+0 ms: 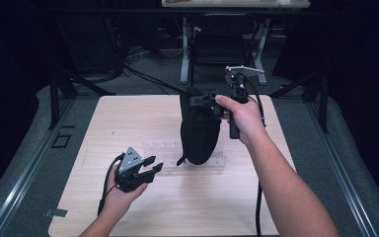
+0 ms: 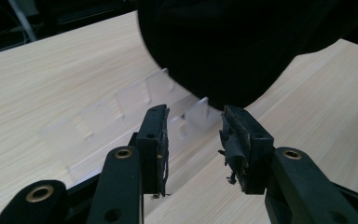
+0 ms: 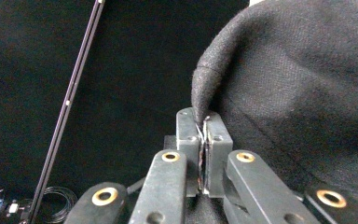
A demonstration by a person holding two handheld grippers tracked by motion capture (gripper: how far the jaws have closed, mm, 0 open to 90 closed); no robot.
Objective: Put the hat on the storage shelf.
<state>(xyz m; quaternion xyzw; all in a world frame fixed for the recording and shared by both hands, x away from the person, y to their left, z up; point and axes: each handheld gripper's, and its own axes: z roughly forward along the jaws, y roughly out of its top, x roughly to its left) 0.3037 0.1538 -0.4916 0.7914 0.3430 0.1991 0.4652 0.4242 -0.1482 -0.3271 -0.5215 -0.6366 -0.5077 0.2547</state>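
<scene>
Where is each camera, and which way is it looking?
High view: sits above the table, looking forward and down; both forearms, left tongs, right tongs show.
Left gripper view: rides on the left tongs, facing the clear plastic tray and black cloth bag; its open jaws show.
Right gripper view: rides on the right tongs, shut on the bag's edge.
Shared: all three show the bag.

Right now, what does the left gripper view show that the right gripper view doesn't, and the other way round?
Left gripper view: the left hand-held gripper with jaws apart and empty, over the wooden table, aimed at a clear plastic rack. Right gripper view: the right hand-held gripper shut on an edge of black fabric, and a coiled cable on the floor. Both: the black cloth bag.
</scene>
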